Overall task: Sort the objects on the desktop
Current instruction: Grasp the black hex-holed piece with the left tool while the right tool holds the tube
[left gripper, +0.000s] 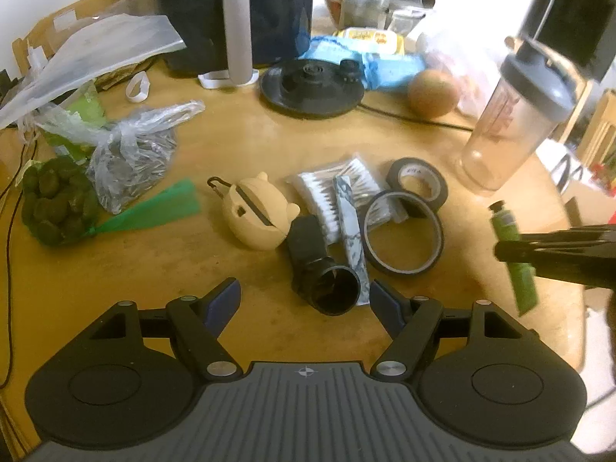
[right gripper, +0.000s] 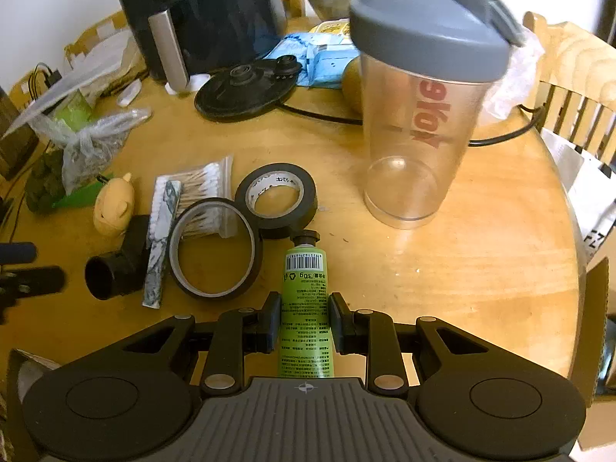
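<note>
While the right tongs (right gripper: 304,321) grip it across the middle, pads pressed on both sides, the green tube (right gripper: 306,300) points cap-forward toward the black electrical tape roll (right gripper: 276,196); whether it is clear of the round wooden bench (right gripper: 462,269) cannot be told. Just left of the tube lies a thin, wider tape ring (right gripper: 215,246), touching the black roll and overlapping a clear packet of cotton swabs (right gripper: 200,192). A marble-patterned stick (right gripper: 159,246) lies across that packet, with a black cylindrical attachment (right gripper: 115,269) beside it and a tan animal-shaped case (right gripper: 113,208) next to that. Right of the tapes stands a clear shaker bottle (right gripper: 419,115) with a grey lid, upright. The left tongs (left gripper: 304,300) stand wide with nothing between them, above the black attachment (left gripper: 319,269), which sits between the fingertips in that view. Farther back are a black kettle base (left gripper: 312,86) with its cord, a dark appliance (left gripper: 235,11) with a silver handle, a blue packet (left gripper: 369,61) and a brownish round fruit (left gripper: 433,92). At left lie knotted plastic bags (left gripper: 131,154) and a net of dark green fruit (left gripper: 54,204).
</note>
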### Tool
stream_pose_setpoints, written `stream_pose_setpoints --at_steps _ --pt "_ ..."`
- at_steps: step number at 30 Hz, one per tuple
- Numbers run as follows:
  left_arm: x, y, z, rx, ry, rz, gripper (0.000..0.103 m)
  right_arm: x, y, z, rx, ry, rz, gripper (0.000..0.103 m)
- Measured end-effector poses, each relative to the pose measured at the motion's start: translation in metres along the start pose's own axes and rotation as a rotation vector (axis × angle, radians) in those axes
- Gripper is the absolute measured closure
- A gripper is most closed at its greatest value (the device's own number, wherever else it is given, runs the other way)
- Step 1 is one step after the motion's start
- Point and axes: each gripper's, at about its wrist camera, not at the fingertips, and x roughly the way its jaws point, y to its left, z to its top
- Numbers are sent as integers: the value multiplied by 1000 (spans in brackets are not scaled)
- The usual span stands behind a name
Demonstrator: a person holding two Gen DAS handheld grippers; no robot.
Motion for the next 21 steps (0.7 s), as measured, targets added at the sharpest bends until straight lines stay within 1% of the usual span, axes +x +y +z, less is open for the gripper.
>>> stream_pose_setpoints --at_steps 8,10,11,12,13,15,17,21 --pt "26 -29 5 35 44 79 30 -14 -12 -10 61 -19 -1 74" --pt "31 -34 5 44 47 84 31 -18 -16 -13 74 -22 -3 74" --pt "33 -36 5 46 48 88 33 -19 -18 -15 80 -24 -4 74" --pt "35 -38 5 46 47 94 42 -21 -20 -16 88 -25 -6 74" --pt "37 -39 5 47 48 99 45 -22 -21 -16 93 -26 -7 74" --pt "41 -40 5 48 53 114 64 -25 -25 -19 105 -30 -8 74" --pt "44 -41 6 46 56 134 64 -26 -27 -20 114 -35 -11 74" --pt "42 -39 8 40 44 128 65 -30 -32 -22 123 -45 -15 74"
